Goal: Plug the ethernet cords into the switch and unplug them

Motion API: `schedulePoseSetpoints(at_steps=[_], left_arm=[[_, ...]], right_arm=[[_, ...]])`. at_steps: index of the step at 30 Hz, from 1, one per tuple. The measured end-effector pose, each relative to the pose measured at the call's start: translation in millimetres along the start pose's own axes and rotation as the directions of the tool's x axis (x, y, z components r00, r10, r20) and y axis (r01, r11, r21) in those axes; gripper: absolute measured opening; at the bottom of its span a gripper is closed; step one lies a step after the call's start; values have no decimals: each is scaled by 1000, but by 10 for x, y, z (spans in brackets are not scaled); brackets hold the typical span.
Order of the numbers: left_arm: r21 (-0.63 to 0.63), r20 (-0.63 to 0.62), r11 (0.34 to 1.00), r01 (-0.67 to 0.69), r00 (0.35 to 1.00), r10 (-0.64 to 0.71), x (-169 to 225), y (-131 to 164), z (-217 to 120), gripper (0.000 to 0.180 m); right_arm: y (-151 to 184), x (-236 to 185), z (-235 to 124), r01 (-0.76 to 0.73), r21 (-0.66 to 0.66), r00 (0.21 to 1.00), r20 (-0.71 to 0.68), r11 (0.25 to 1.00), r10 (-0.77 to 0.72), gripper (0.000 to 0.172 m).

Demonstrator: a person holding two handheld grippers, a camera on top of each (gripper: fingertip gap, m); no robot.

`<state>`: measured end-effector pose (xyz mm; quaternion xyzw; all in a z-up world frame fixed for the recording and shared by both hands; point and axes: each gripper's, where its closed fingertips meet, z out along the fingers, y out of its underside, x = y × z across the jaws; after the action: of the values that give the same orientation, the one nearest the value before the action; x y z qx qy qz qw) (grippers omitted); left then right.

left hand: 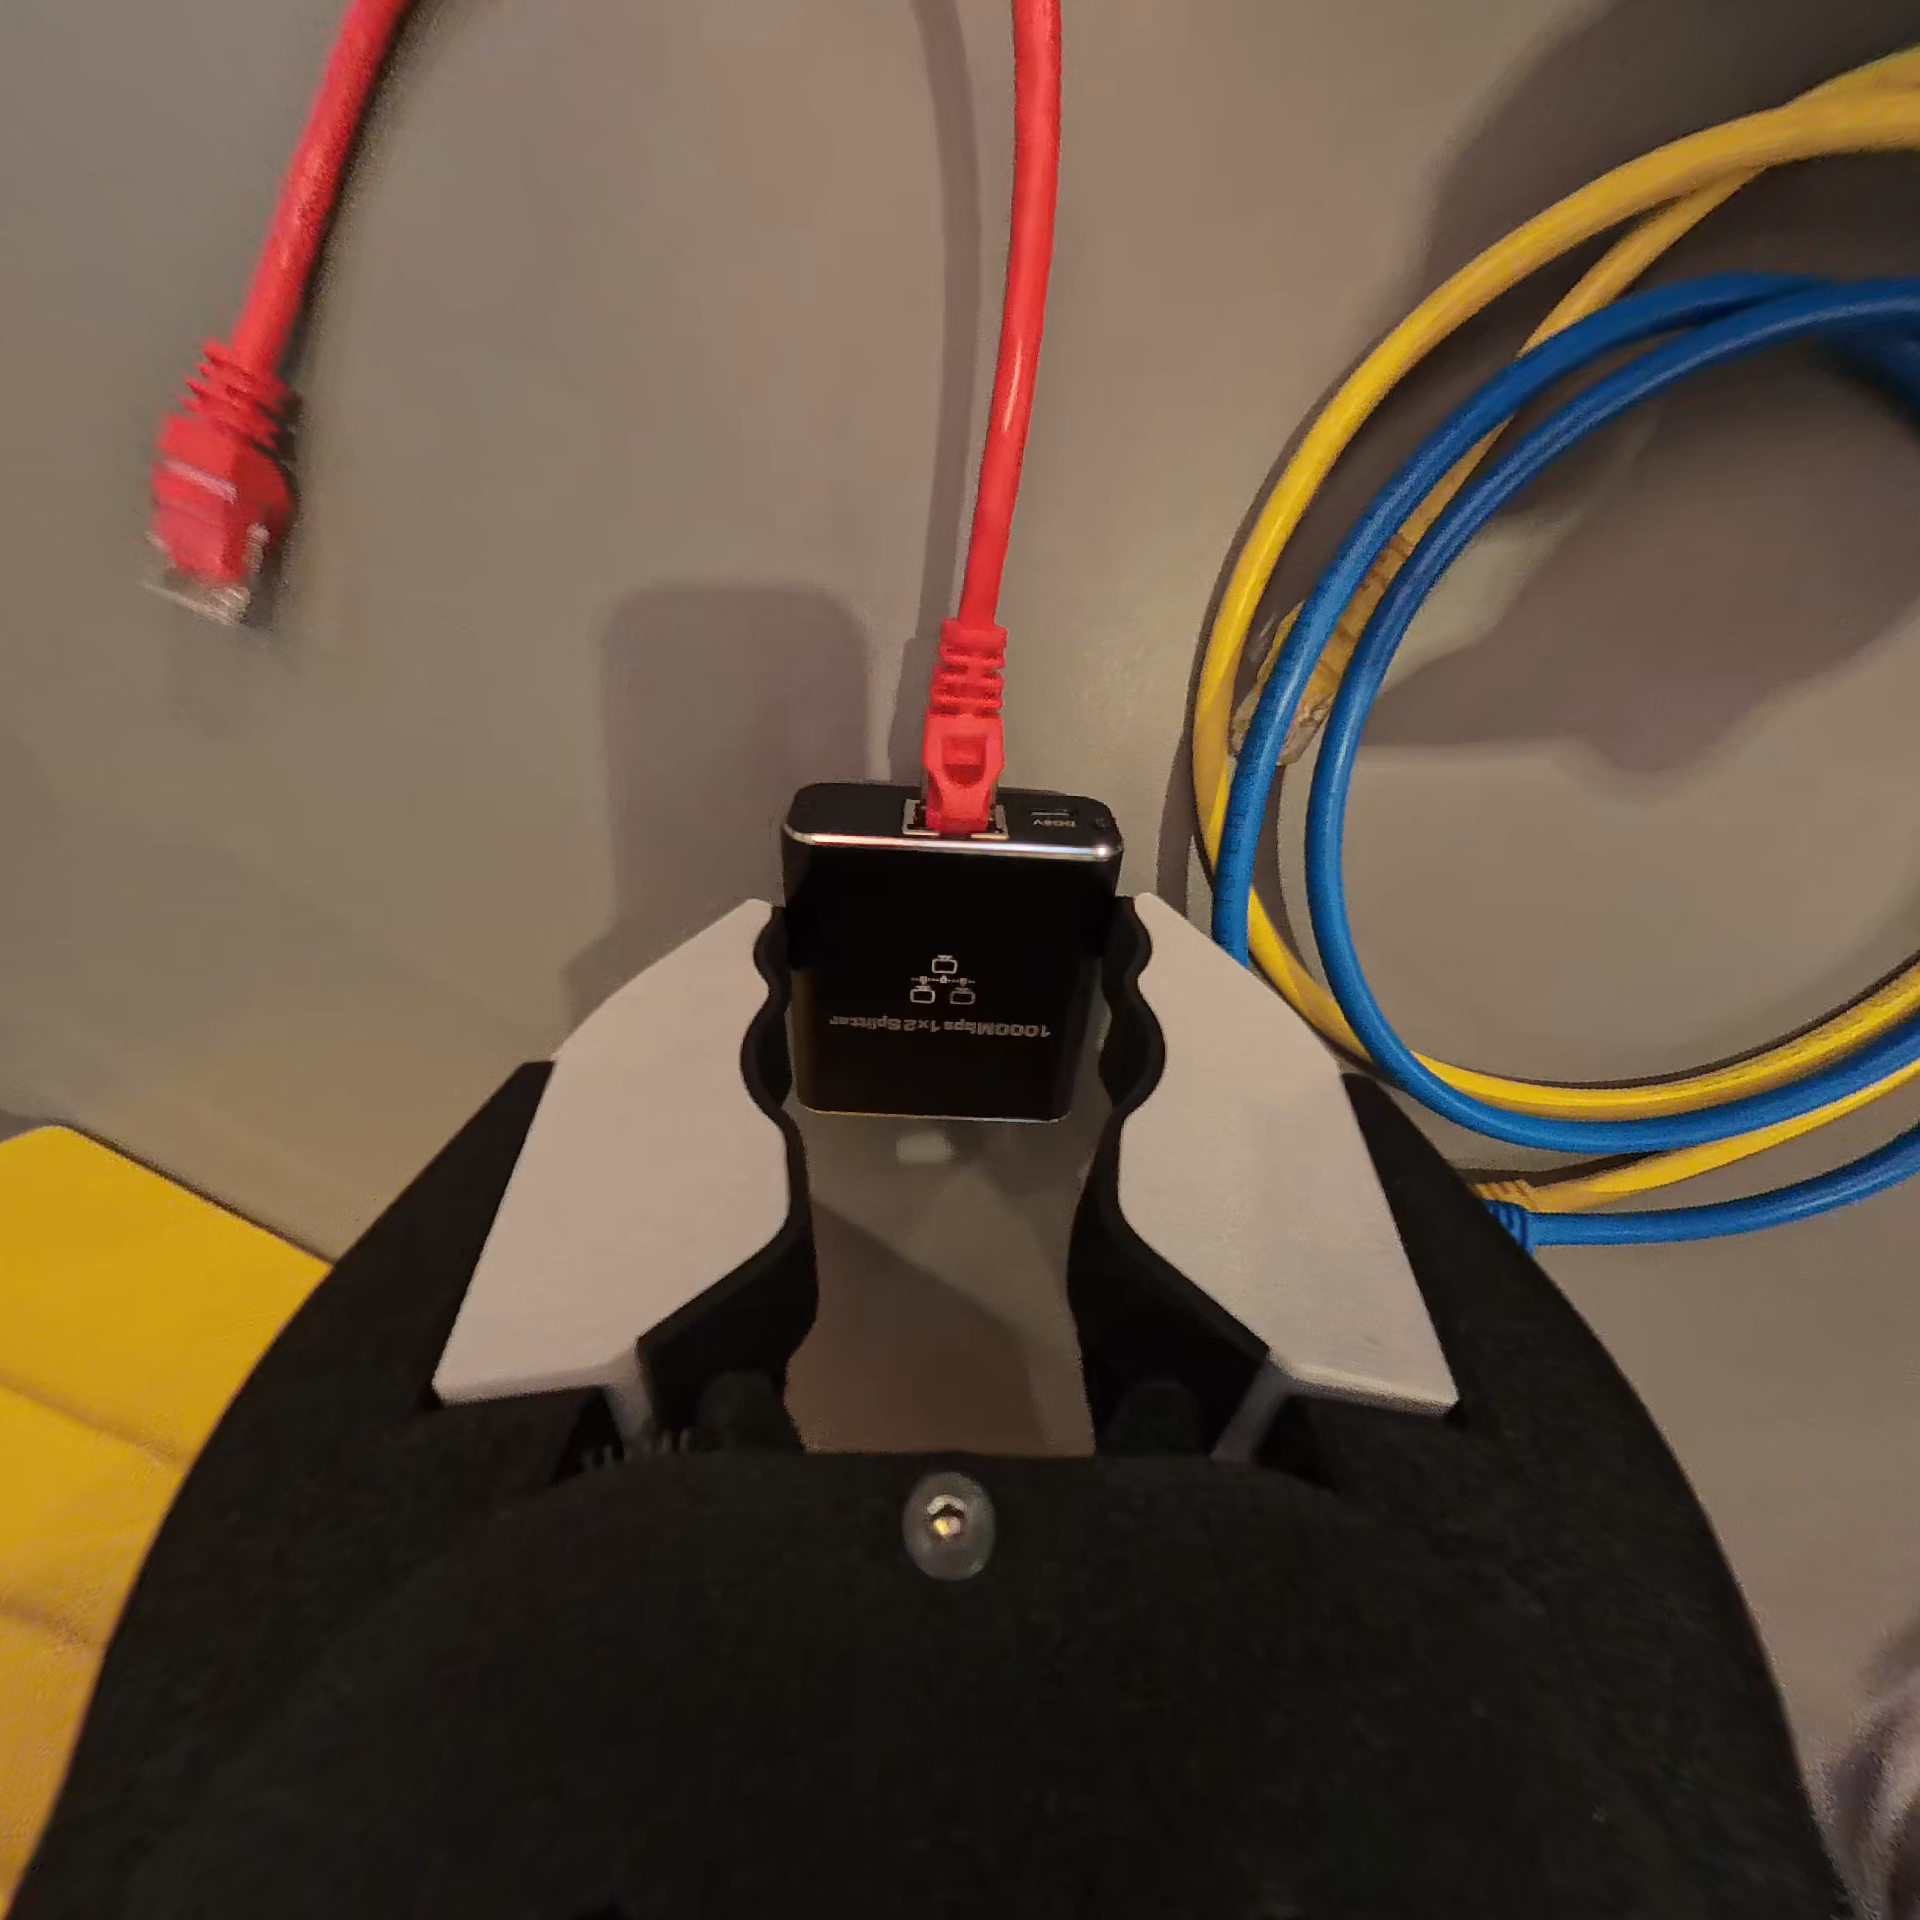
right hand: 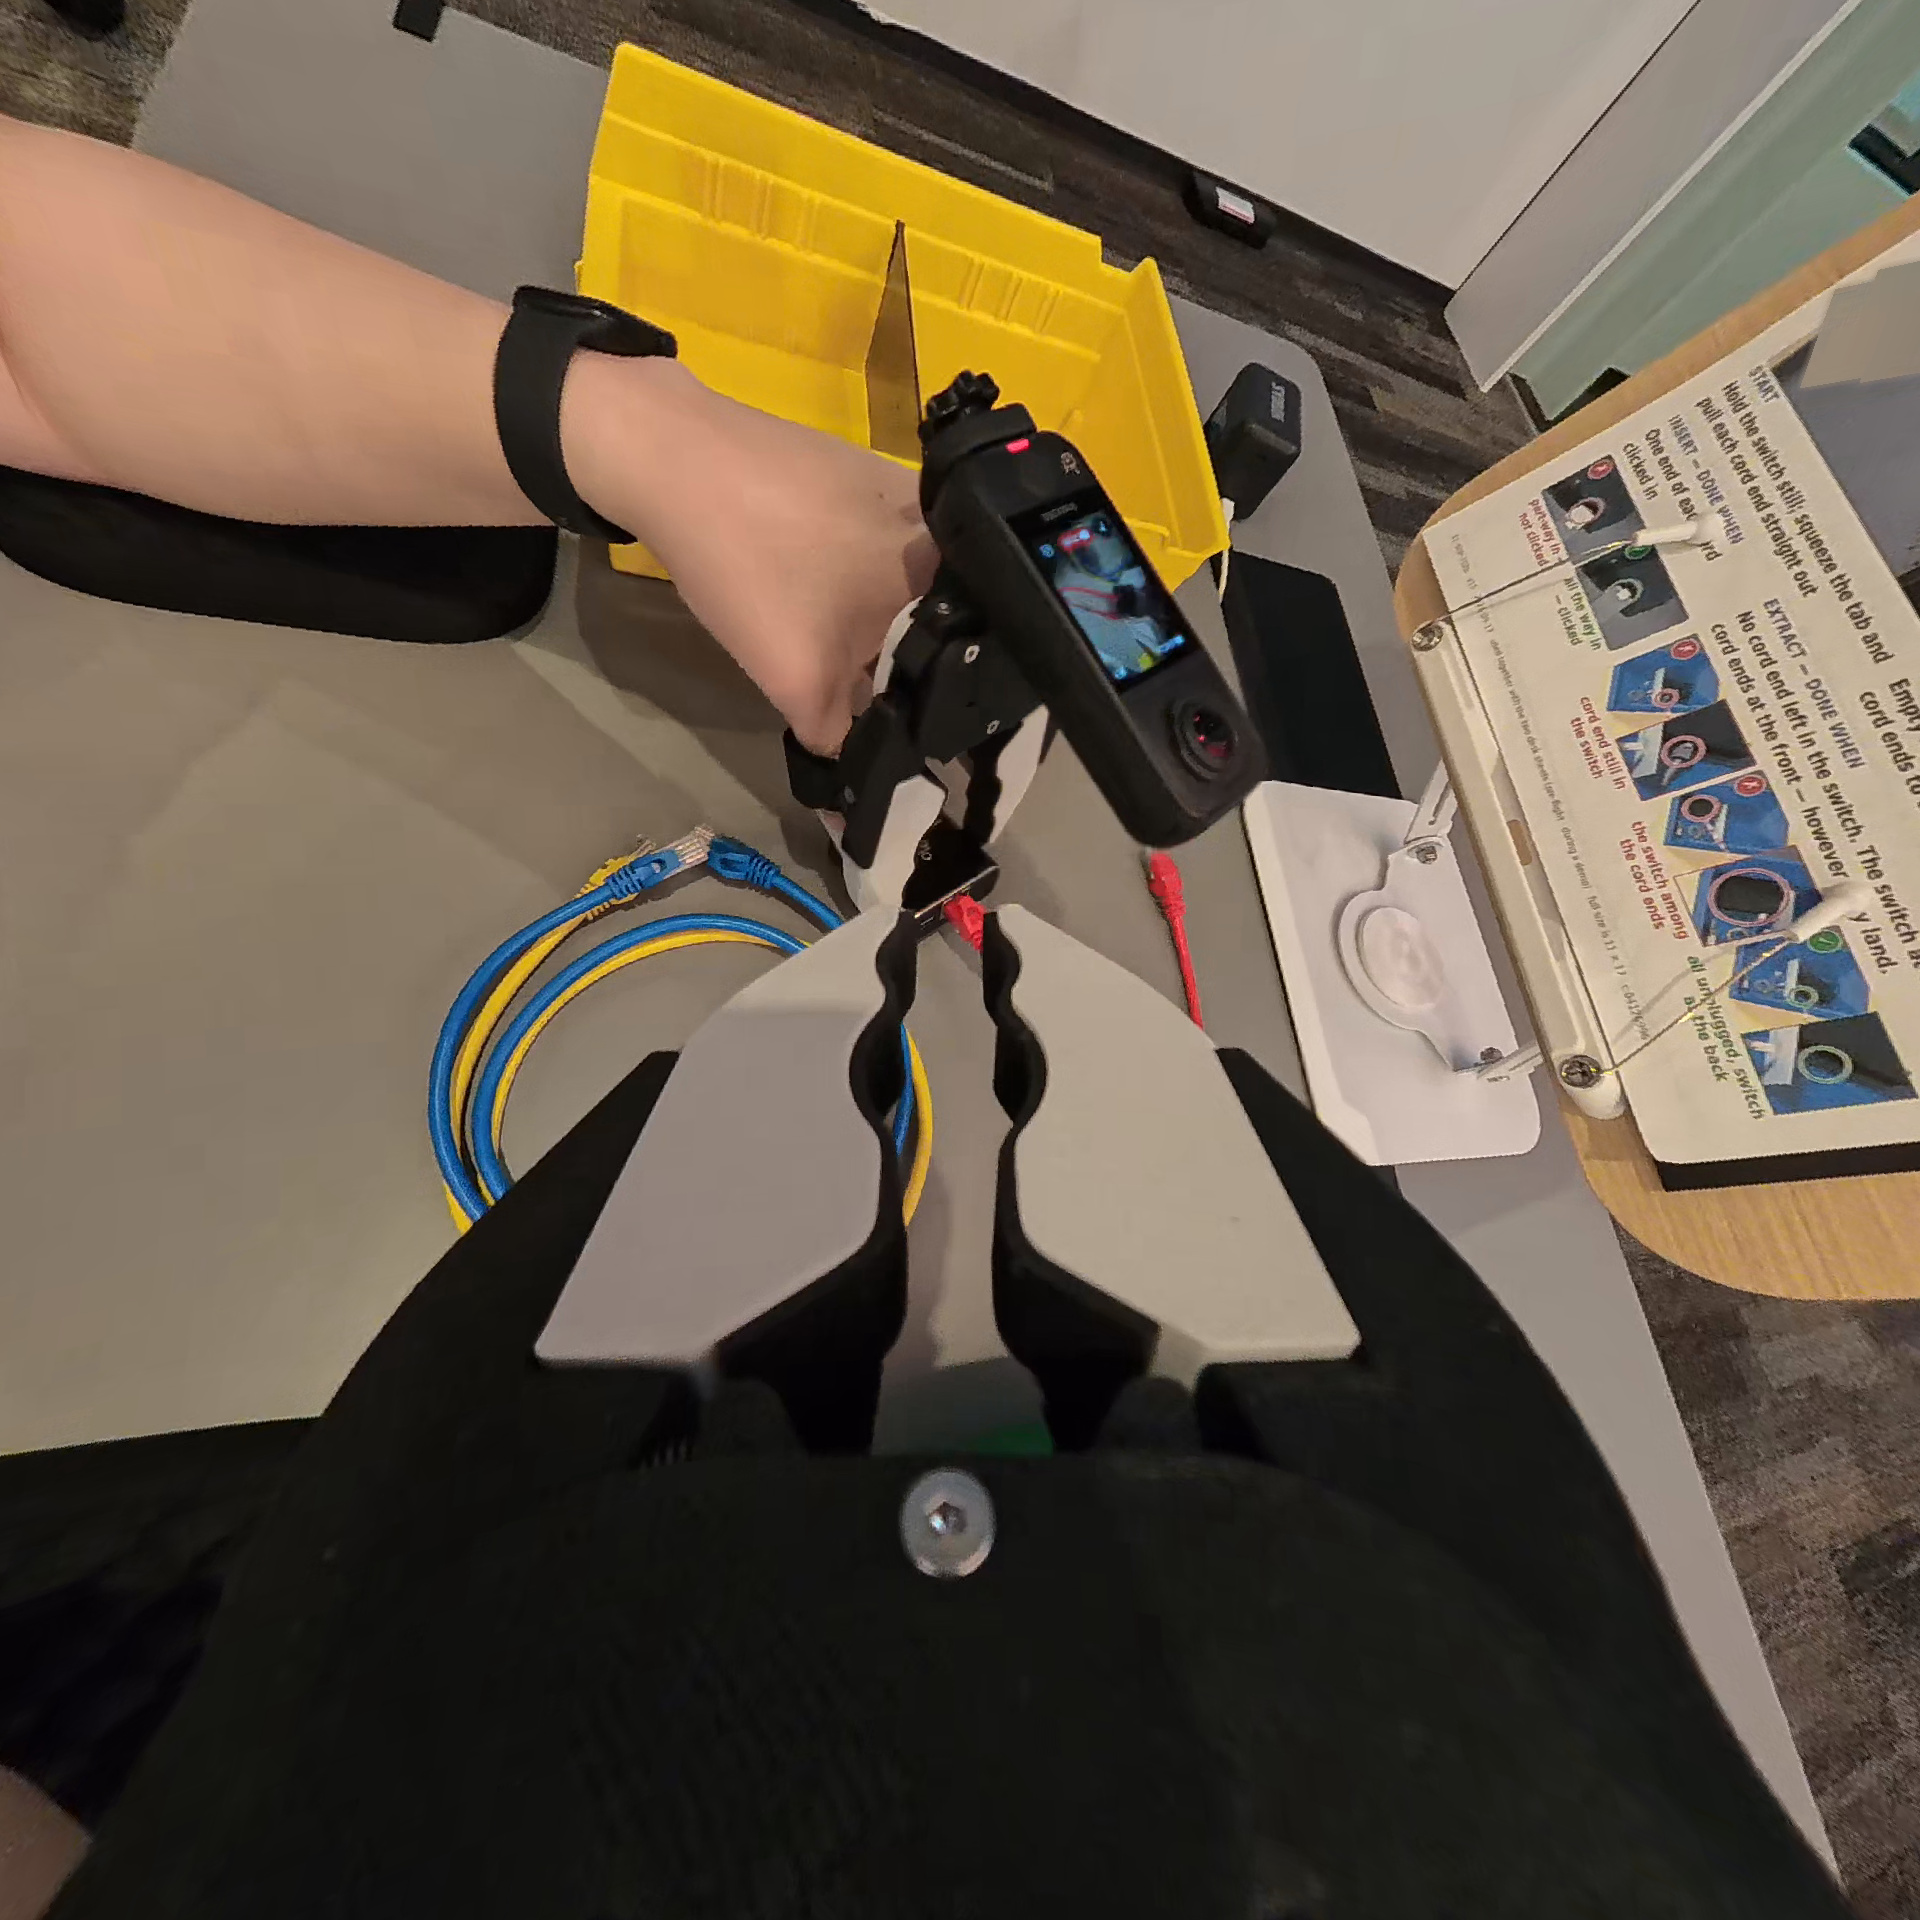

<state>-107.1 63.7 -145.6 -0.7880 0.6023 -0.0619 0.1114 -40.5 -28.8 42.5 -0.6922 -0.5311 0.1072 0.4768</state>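
Left hand-held gripper (left hand: 951, 935) clamps the black switch (left hand: 940, 987), red cord (left hand: 1003, 416) plugged in.

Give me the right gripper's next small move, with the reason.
Probably ease the right gripper forward and close on the red plug. That plug sits in the switch, which the left gripper clamps by its sides, while the right fingers stand narrowly apart just short of it, not gripping.

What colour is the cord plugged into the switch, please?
Red cord in the black switch; clearest in the left wrist view.
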Motion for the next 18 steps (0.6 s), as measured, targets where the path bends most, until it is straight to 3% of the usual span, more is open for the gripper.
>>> schedulePoseSetpoints(at_steps=[3, 8, 13, 14, 18], left_arm=[[0, -59, 997, 74, 996, -74, 6, 32, 2, 57], [-24, -59, 997, 69, 996, -71, 24, 77, -3, 58], [-29, -15, 999, -39, 999, 39, 48, 111, -160, 47], [-9, 1, 998, -67, 998, 67, 54, 91, -233, 38], [120, -39, 973, -198, 978, 204, 269, 39, -631, 42]], right_arm=[[-6, 9, -44, -2, 9, 1000, -8, 1000, 2, 12], [26, 26, -98, -1, 1, 1000, -23, 1000, 1, 11], [51, 35, -130, 12, -13, 999, -36, 1000, -12, 11], [47, 32, -136, 13, -10, 999, -35, 1000, -13, 11], [63, 36, -163, 20, -12, 999, -37, 1000, -21, 11]])
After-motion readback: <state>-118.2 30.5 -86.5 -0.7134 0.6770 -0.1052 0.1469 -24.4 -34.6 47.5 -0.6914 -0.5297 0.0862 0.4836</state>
